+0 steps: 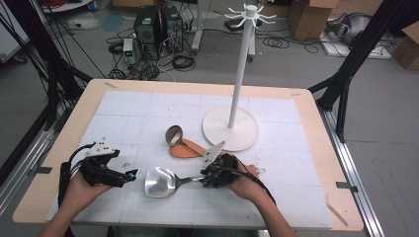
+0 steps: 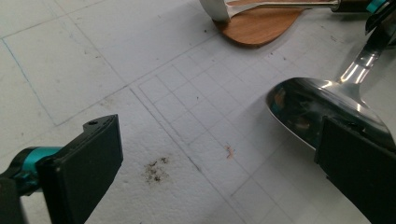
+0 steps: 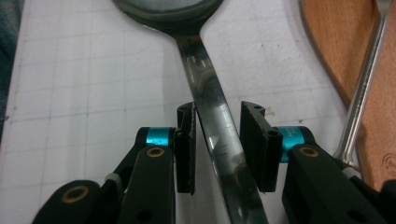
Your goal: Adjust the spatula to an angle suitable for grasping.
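1. Large shiny steel serving spoon (image 1: 160,181) lies flat on the white gridded surface (image 1: 148,113), bowl toward the left.
2. Right hand-held gripper (image 3: 217,140) straddles its handle; one pad touches, the other stands clear, not clamped.
3. Left hand-held gripper (image 2: 219,168) gapes wide, empty, beside the bowl.

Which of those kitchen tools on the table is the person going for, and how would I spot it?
Start at the tall white stand on the white mat. Nearer the person lie a wooden spatula and a small steel ladle. Closer still, between the two hands, is the big shiny steel spoon; its handle runs between the right gripper fingers, and its wide, flat, mirror-like bowl sets it apart.
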The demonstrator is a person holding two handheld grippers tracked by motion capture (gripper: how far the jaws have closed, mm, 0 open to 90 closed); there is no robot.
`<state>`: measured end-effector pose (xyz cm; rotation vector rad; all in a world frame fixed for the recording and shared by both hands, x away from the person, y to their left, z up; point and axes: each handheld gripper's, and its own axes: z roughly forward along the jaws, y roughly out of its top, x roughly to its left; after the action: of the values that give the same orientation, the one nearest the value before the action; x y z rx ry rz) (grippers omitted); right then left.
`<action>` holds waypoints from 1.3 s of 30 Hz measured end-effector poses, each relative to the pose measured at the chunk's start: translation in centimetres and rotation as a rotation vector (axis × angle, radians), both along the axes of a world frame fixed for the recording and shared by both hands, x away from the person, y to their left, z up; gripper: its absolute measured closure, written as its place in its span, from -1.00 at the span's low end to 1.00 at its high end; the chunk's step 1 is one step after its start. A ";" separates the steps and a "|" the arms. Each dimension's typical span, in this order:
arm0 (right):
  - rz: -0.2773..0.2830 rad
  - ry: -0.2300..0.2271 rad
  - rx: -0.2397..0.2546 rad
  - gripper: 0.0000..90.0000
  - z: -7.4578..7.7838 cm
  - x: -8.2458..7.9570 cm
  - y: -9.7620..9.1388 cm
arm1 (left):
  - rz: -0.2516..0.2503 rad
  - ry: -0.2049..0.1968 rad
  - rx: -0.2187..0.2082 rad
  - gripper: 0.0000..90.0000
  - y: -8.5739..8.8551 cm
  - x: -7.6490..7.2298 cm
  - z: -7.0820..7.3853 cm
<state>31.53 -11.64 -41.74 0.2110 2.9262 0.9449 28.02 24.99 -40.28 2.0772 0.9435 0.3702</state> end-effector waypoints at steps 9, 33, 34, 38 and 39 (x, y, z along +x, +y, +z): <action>-0.013 0.018 0.012 0.53 0.0 0.4 0.1 | 0.000 0.000 -0.003 -0.96 0.1 0.0 0.0; -0.144 0.020 0.139 0.22 1.9 0.0 -7.7 | -0.015 0.003 0.003 -0.96 -0.1 -0.2 -0.1; -0.150 0.015 0.137 0.21 1.9 -0.1 -8.0 | -0.014 0.002 0.000 -0.96 -0.2 -0.2 0.0; -0.167 0.011 0.127 0.17 1.7 -0.4 -9.2 | -0.021 0.000 -0.006 -0.96 -0.4 -0.2 0.0; -0.171 0.011 0.125 0.16 1.6 -0.4 -9.5 | -0.023 0.002 -0.001 -0.96 -0.4 -0.2 0.0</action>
<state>31.16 -21.18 -40.13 0.4652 2.8048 1.1017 27.80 24.58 -40.27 2.0857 0.9197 0.3556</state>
